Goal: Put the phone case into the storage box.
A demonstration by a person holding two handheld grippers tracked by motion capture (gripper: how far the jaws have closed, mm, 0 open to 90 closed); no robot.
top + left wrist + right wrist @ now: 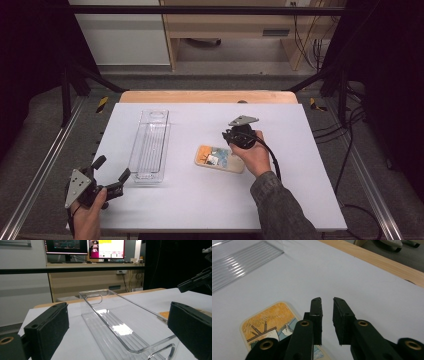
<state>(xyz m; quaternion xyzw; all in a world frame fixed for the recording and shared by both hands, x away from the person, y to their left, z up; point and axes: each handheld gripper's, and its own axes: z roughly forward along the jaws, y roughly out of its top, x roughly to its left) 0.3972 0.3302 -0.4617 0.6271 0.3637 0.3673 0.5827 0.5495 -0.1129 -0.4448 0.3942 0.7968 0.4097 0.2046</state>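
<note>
**Picture card not yet in the clear tray**

At the left, the left gripper [111, 176] waits with jaws wide apart and nothing in them, just short of the clear tray's [149, 145] near end. The tray is empty. To its right the card [218, 158] lies flat on the table. The right gripper [327, 315] hovers over the card's edge, jaws nearly together, gripping nothing. Pickup and placing seem still ahead.

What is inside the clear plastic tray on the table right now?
Nothing lies in the clear plastic tray: its ribbed floor and the white table beneath show through. In the left gripper view, the left tongs' pads cover its nearest corners.
</note>
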